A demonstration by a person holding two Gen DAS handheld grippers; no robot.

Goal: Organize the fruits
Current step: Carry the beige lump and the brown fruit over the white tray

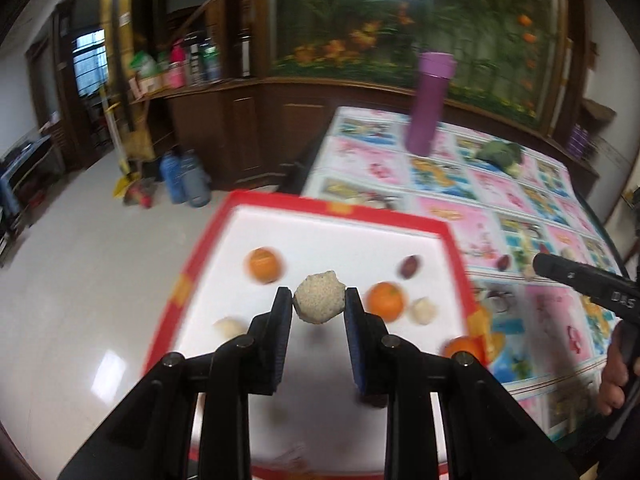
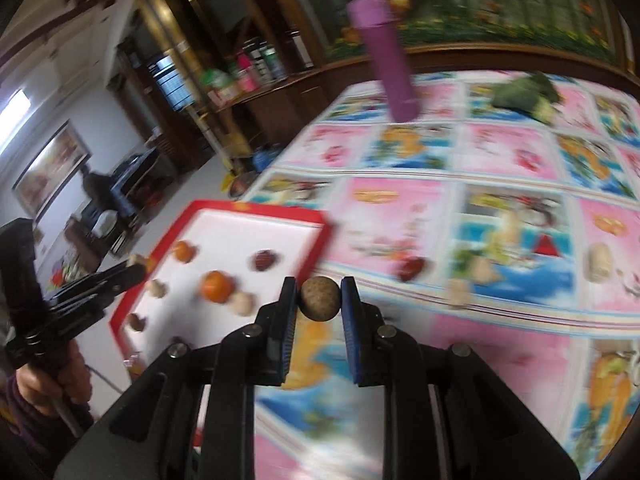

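Gripping a pale bumpy ball [image 1: 319, 299], the left tool [image 1: 318, 300] hangs over the red-rimmed tray [image 1: 332, 206]. Clenched on a brown round fruit [image 2: 320, 299], the right tool [image 2: 319, 300] hangs over the patterned worktop [image 2: 500, 320]. Farther off stands a purple bottle [image 2: 386, 56].

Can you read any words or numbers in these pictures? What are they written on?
"DAS": white letters on the black right gripper, seen at the right edge of the left wrist view; blur makes this reading uncertain.
Bottles on the shelf: labels too small and blurred to read.
Patterned tablecloth: pictures only, any print blurred.
Purple bottle: no text visible.
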